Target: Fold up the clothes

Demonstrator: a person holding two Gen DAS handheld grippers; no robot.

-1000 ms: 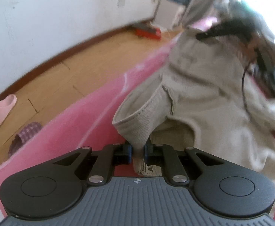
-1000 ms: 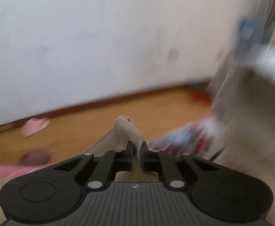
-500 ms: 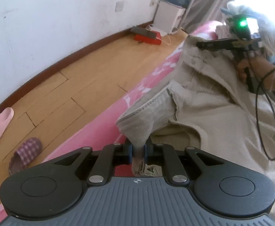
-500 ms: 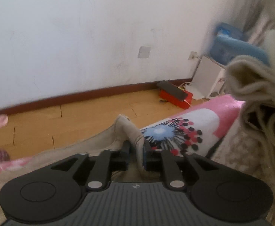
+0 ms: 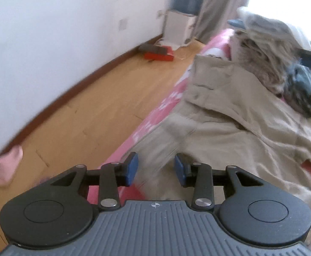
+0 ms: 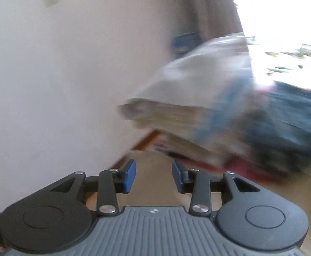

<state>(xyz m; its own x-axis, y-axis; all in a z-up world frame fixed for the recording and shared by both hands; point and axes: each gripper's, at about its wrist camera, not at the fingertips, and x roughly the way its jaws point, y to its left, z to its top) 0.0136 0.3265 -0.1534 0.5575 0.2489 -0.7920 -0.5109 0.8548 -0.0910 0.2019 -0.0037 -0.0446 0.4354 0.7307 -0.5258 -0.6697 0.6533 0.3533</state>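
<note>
The left hand-held gripper (image 5: 156, 169) is opening, its blue pads (image 5: 130, 169) standing apart with blurred beige cloth showing between them but pressed by neither. That cloth belongs to the beige garment (image 5: 230, 115), which is lying spread over the pink bed (image 5: 155, 115) beside the wooden floor (image 5: 87, 115), with a pile of clothes (image 5: 268, 49) sitting beyond it. The right hand-held gripper (image 6: 154, 176) is also standing parted and holding nothing, pointing toward a blurred stack of light and blue fabrics (image 6: 208, 106) near the white wall (image 6: 70, 74).

A pink slipper (image 5: 9, 166) and red box (image 5: 159, 56) lie on the wooden floor (image 5: 95, 115).
</note>
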